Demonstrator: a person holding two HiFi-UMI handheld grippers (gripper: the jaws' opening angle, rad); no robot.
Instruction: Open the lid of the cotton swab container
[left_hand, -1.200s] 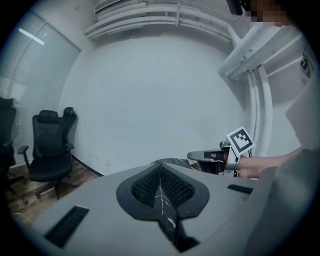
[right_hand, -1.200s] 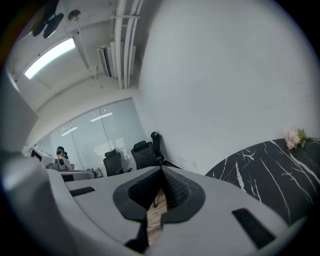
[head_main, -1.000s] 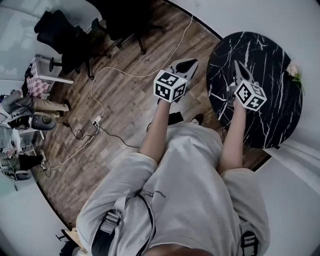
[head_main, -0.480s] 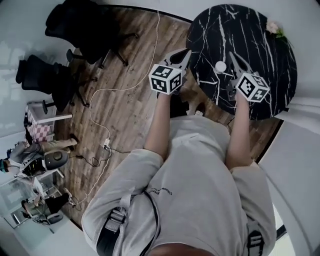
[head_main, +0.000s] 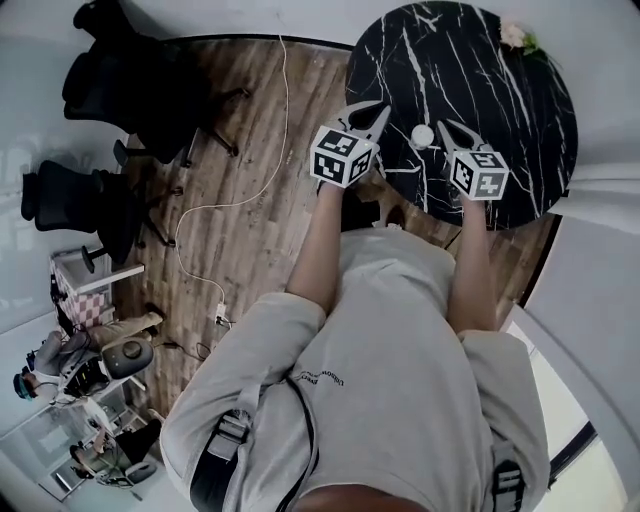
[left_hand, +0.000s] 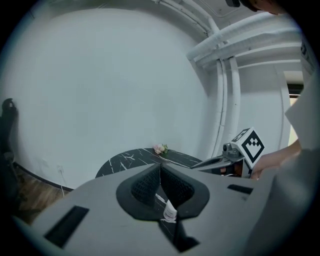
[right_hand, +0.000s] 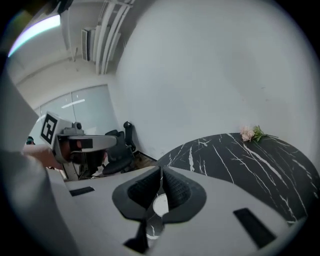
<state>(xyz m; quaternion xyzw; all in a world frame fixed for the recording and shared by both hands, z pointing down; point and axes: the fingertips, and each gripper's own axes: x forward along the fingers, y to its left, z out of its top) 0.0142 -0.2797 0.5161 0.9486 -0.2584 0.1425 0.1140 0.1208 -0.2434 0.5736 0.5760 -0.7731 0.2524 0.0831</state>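
Note:
The cotton swab container (head_main: 422, 135) is a small round white tub with its lid on, standing on the black marble table (head_main: 500, 110) near its front edge. My left gripper (head_main: 378, 108) is shut and empty, hovering at the table's left rim, left of the tub. My right gripper (head_main: 445, 127) is shut and empty, its tips just right of the tub. In the right gripper view the tub (right_hand: 160, 205) shows white through the gap under the shut jaws (right_hand: 161, 170). The left gripper view shows its shut jaws (left_hand: 160, 165) above the table (left_hand: 125, 159).
A small pink flower (head_main: 515, 37) lies at the table's far edge. Black office chairs (head_main: 150, 80) stand on the wooden floor to the left, where a white cable (head_main: 230, 200) runs. A white wall lies behind the table.
Both grippers have moved forward and down over the table's front part. The white tub has come into view and now lies between the two grippers' tips.

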